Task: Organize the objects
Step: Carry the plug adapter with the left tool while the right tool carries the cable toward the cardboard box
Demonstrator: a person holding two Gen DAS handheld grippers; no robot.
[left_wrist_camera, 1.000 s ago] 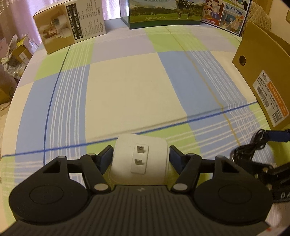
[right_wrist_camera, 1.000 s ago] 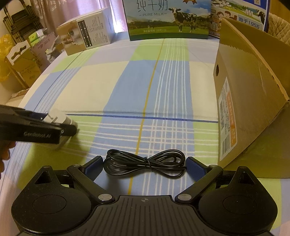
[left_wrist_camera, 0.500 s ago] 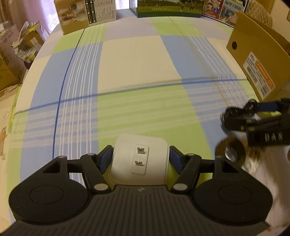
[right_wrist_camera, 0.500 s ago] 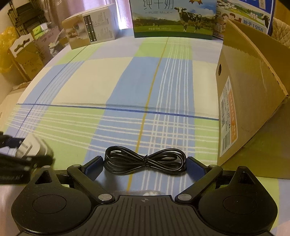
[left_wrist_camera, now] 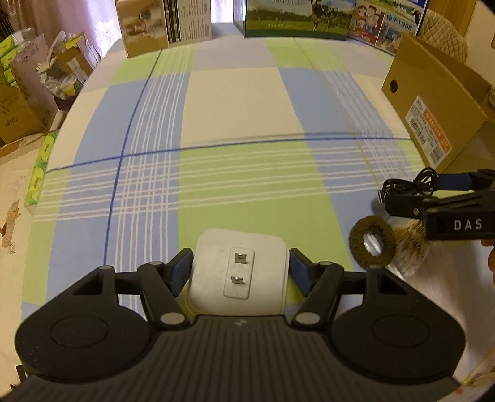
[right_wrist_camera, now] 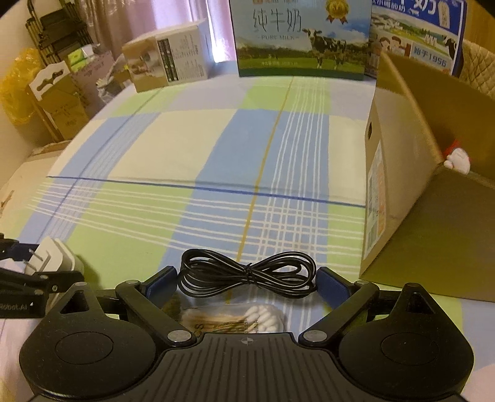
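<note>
The left claw [left_wrist_camera: 238, 272] is clamped on a white charger [left_wrist_camera: 237, 273]. Beside it, level, the right claw [right_wrist_camera: 247, 278] grips a coiled black cable [right_wrist_camera: 247, 273].

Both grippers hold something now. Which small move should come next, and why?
Probably carry the right gripper toward the open cardboard box on its right: it is shut on the black cable, lifted off the cloth, and the box is close.

Pretty clearly someone's home, a lived-in room: a plaid cloth [right_wrist_camera: 216, 148] covers the desk, milk cartons [right_wrist_camera: 303, 40] line the back edge, pink curtains [right_wrist_camera: 173, 18] hang behind, and cardboard boxes [left_wrist_camera: 21, 108] and packaging clutter the floor alongside.
</note>
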